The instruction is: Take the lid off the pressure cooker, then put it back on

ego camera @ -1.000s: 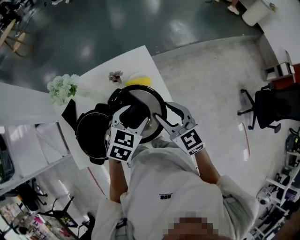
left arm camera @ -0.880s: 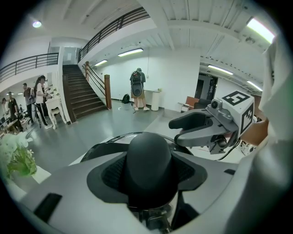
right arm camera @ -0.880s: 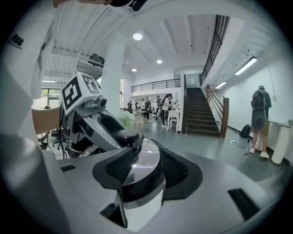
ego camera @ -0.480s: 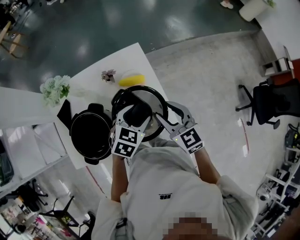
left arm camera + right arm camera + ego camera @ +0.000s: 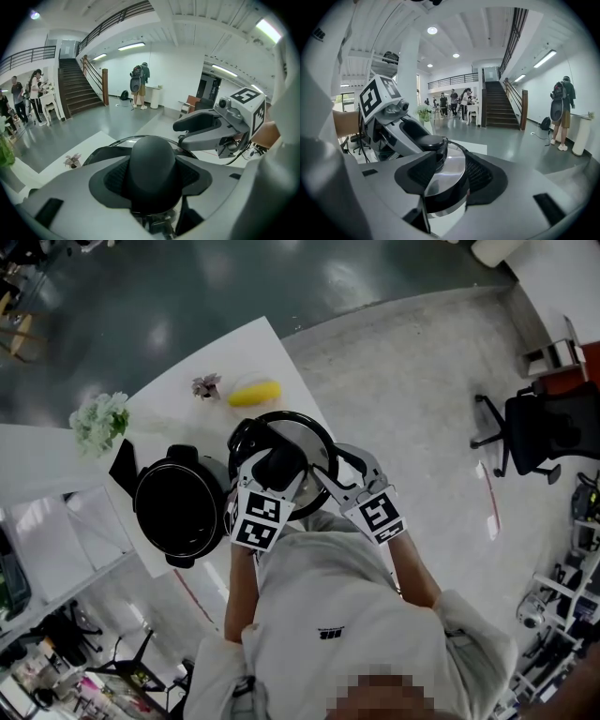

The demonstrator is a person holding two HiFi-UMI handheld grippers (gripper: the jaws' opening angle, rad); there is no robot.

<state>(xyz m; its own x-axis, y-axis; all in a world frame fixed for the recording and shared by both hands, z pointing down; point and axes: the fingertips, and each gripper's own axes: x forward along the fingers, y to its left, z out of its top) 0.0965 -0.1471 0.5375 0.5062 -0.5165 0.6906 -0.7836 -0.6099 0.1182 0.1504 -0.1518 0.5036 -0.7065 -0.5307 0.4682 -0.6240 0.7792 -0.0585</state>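
Observation:
The pressure cooker pot (image 5: pixel 178 505) stands uncovered on the white table (image 5: pixel 178 409), its inside dark. Its steel lid (image 5: pixel 305 442) is held to the right of the pot, near the table's right edge. In the head view my left gripper (image 5: pixel 278 468) is shut on the lid's black knob (image 5: pixel 152 164), and the pads (image 5: pixel 117 176) hug the knob on both sides. My right gripper (image 5: pixel 321 476) is shut on the lid's rim (image 5: pixel 443 180) from the near right. Each gripper shows in the other's view: the right gripper (image 5: pixel 206 127) and the left gripper (image 5: pixel 393 123).
A yellow object (image 5: pixel 253 393), a small dried flower (image 5: pixel 204 384) and a white bouquet (image 5: pixel 96 420) lie on the table's far part. An office chair (image 5: pixel 539 432) stands on the floor to the right. Shelving (image 5: pixel 56 549) is at the left.
Both grippers have carried the lid toward me and away from the yellow object. The gap to the pot has widened, and the pot's whole mouth shows now.

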